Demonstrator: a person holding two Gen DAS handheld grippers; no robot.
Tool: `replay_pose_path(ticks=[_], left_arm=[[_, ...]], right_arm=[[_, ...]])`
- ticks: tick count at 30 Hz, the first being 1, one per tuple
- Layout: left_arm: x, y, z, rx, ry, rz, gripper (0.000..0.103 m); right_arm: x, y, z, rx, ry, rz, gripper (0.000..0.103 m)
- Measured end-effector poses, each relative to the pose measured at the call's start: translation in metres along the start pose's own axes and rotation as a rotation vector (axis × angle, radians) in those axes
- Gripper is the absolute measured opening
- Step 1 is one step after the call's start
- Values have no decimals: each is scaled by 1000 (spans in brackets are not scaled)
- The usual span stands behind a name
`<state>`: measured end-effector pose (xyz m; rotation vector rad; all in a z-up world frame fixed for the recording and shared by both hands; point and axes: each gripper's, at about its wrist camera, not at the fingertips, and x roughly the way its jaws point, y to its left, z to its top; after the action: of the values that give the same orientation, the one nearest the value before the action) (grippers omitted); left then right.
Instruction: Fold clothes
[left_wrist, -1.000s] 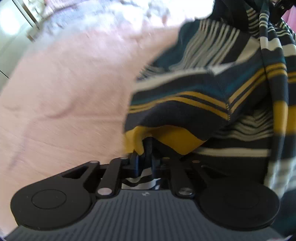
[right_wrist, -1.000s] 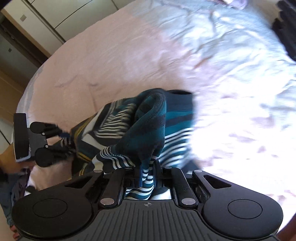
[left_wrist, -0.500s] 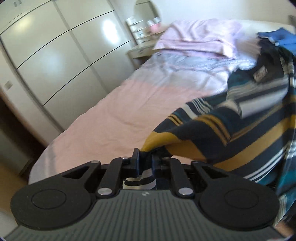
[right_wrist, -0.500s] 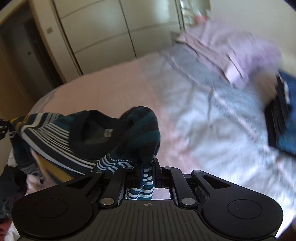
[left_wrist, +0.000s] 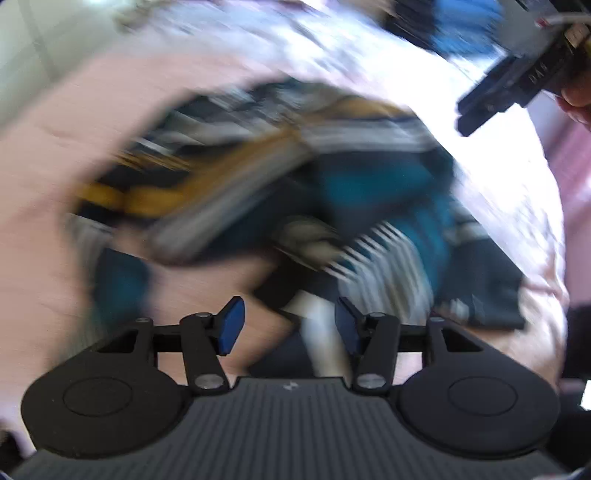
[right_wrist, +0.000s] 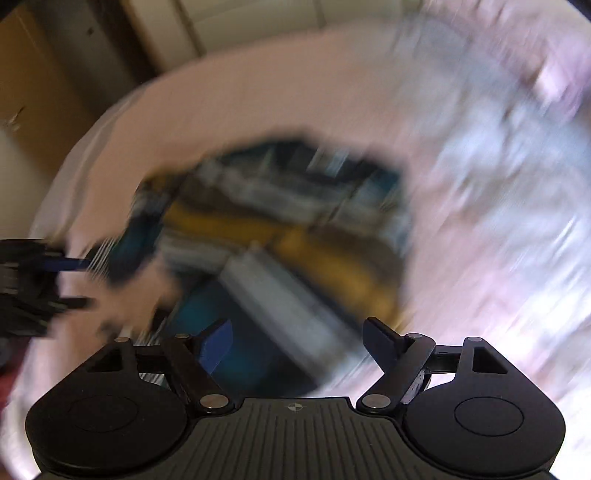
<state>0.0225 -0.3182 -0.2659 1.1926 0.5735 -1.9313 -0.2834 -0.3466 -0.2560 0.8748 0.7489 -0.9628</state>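
A striped garment (left_wrist: 295, 192) in dark navy, teal, mustard and white lies spread on the pink bed sheet (left_wrist: 44, 155); both views are blurred by motion. My left gripper (left_wrist: 290, 326) is open just above its near edge, with cloth showing between the blue pads but not clamped. My right gripper (right_wrist: 297, 345) is also open, over the same striped garment (right_wrist: 280, 229). The right gripper's body (left_wrist: 517, 81) shows at the top right of the left wrist view, and the left gripper (right_wrist: 40, 280) sits at the left edge of the right wrist view.
Pale, sunlit bedding (right_wrist: 498, 184) covers the far half of the bed. Blue and dark folded items (left_wrist: 454, 26) lie near the top of the left wrist view. Wardrobe doors (right_wrist: 229, 33) stand beyond the bed's edge.
Both grippers held the striped garment in the air before; now both have opened and the garment lies on the bed. Both cameras swing downward fast.
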Motion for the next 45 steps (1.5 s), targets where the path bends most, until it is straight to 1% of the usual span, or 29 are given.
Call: replay_pose_path(ticks=[1, 2, 3, 4, 5, 6, 8, 12, 16, 17, 18, 19, 20, 21, 22, 25, 26, 27, 29, 32, 35, 36, 37, 39, 41, 42, 43, 44, 45], left_arm=[[14, -10, -7, 3, 32, -29, 57], [22, -18, -14, -3, 52, -52, 53], [30, -26, -21, -9, 72, -74, 36], [27, -34, -24, 3, 67, -83, 25], [25, -41, -27, 16, 61, -92, 8], [22, -48, -29, 29, 55, -102, 0], [-5, -60, -27, 35, 7, -161, 0], [-51, -101, -18, 111, -27, -179, 0], [-55, -124, -3, 148, -17, -6, 0], [-56, -130, 0, 157, -15, 38, 6], [-48, -131, 4, 155, 8, 101, 27], [-39, -132, 8, 152, 30, 164, 45], [-31, -133, 12, 149, 52, 227, 73], [-22, -135, 15, 163, 71, 257, 78], [-12, -137, 18, 176, 91, 287, 78], [17, -157, 37, 216, 152, 259, 75], [21, -169, 49, 195, 136, 195, 66], [24, -182, 61, 174, 121, 131, 44], [32, -207, 85, 131, 90, 3, 21], [30, -255, 115, 137, 14, -60, 22], [39, -251, 119, -9, 23, -29, 42], [42, -250, 120, -57, 26, -19, 43], [48, -239, 116, -125, 54, 23, 45], [57, -219, 107, -254, 97, 105, 59], [65, -201, 99, -382, 120, 158, 61], [70, -191, 93, -464, 131, 141, 62], [74, -180, 86, -547, 142, 124, 62], [82, -175, 82, -589, 141, 98, 60], [89, -170, 78, -630, 141, 72, 55]], right_arm=[[7, -1, -11, 33, 27, 19, 81], [15, -2, -22, 66, 53, 38, 81], [22, -3, -33, 100, 80, 57, 81], [30, -4, -44, 133, 106, 76, 81], [35, -7, -51, 177, 121, 94, 81], [36, -12, -53, 240, 114, 110, 81], [41, -23, -52, 353, 91, 143, 81], [64, -40, -48, 541, 90, 252, 81], [91, -54, -51, 661, 104, 371, 80], [97, -57, -51, 693, 98, 412, 78], [101, -61, -50, 707, 93, 447, 61], [104, -65, -47, 703, 98, 463, 13], [100, -68, -41, 663, 112, 455, 15], [90, -72, -34, 622, 111, 465, 14], [81, -77, -27, 581, 110, 474, 14], [34, -105, -5, 496, 80, 488, 13], [16, -120, 3, 466, 69, 482, 12], [0, -136, 12, 428, 61, 466, 12], [-33, -168, 27, 356, 48, 427, 12], [-67, -229, 45, 286, 36, 290, 8], [-90, -294, 58, 281, 8, 139, 8], [-95, -313, 62, 282, 1, 92, 8], [-99, -326, 64, 284, -7, 53, 7], [-103, -341, 62, 286, -22, 31, 7], [-97, -341, 55, 266, -10, 40, 11], [-92, -338, 48, 251, 7, 48, 15], [-87, -335, 40, 234, 32, 54, 35], [-82, -330, 31, 218, 55, 64, 64], [-76, -325, 22, 204, 72, 79, 73]])
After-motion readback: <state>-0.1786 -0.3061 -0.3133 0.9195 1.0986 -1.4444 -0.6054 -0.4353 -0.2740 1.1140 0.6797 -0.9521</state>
